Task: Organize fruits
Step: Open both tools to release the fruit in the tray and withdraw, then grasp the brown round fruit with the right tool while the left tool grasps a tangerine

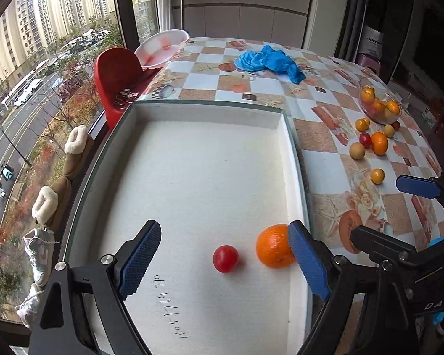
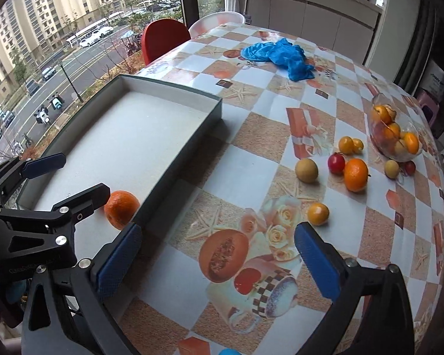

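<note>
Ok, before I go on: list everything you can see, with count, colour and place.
tray: one, white inside, by the window
orange in tray: one, orange, near right corner
small red fruit: one, red, beside it in the tray
loose fruits on table: about nine; orange, yellow, tan, red; right of tray
glass bowl: one, clear, holding orange fruits, far right
cloth: one, blue, far side of the table
chair: one, red, by the window
left gripper: open, over the tray
right gripper: open, over the tablecloth
</note>
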